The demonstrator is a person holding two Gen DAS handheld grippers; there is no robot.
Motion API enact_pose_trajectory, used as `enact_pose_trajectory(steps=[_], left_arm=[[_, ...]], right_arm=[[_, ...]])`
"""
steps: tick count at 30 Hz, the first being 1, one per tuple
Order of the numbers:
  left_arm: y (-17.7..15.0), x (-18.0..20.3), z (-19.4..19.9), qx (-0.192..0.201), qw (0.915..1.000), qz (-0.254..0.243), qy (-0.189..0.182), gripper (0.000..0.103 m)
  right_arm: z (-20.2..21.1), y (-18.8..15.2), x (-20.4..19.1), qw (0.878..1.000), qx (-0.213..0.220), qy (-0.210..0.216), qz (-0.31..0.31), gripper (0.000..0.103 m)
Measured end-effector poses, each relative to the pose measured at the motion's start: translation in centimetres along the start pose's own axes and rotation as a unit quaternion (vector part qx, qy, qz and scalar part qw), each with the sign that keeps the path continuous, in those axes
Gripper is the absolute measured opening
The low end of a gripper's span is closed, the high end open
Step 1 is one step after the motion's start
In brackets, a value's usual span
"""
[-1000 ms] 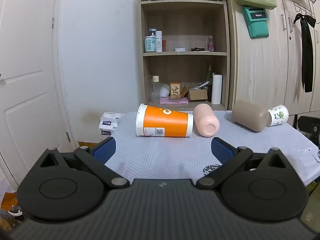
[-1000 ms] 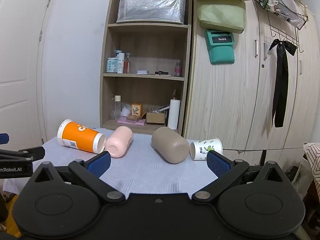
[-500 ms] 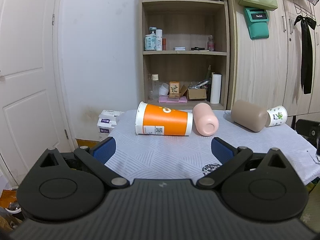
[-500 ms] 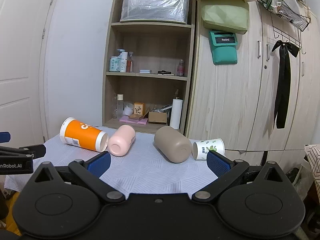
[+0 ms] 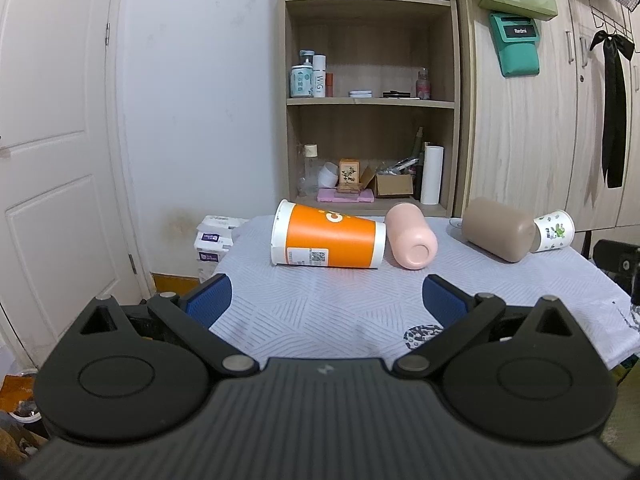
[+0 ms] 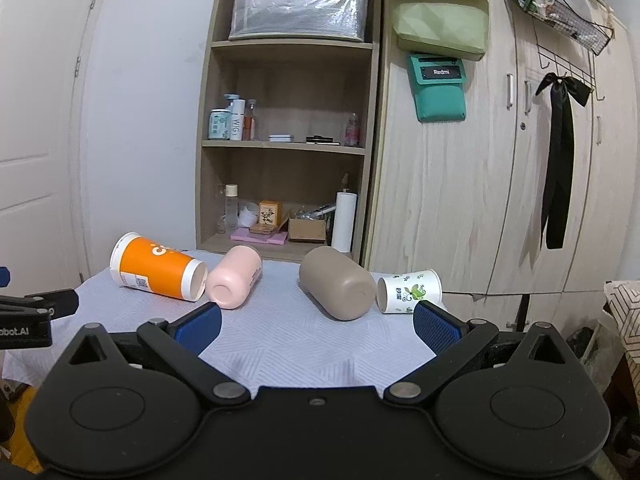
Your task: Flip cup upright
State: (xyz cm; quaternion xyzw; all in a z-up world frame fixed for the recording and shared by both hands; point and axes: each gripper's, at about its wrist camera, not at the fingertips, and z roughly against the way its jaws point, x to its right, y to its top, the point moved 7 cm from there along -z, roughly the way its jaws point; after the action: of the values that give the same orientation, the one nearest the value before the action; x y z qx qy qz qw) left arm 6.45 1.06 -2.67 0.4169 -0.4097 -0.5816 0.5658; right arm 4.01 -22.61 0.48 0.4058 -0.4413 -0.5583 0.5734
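Four cups on side on counter [image 5: 360,312]; left gripper [image 5: 326,294] faces orange cup [image 5: 328,240], right gripper [image 6: 316,322] faces brown cup [image 6: 338,288]; both spread wide, empty, ready to grasp.

"Redmi" on teal pouch [image 6: 439,87]

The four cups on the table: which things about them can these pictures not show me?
- Orange cup: its mouth faces away in both views, so the inside is hidden.
- Taupe cup: only the closed base shows; its mouth is unseen.
- Small white cup: the taupe cup partly covers it in the left wrist view.
- Pink cup: the side lettering is too small to read.
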Motion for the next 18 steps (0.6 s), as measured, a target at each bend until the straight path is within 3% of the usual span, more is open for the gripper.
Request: enact_pose_trajectory(steps=[18], left_arm=[[0.03, 0.13, 0.07, -0.008, 1.0, -0.005, 0.001, 0.103]], right_arm=[[-0.53, -0.49, 0.68, 1.0, -0.016, -0.001, -0.023, 0.103]])
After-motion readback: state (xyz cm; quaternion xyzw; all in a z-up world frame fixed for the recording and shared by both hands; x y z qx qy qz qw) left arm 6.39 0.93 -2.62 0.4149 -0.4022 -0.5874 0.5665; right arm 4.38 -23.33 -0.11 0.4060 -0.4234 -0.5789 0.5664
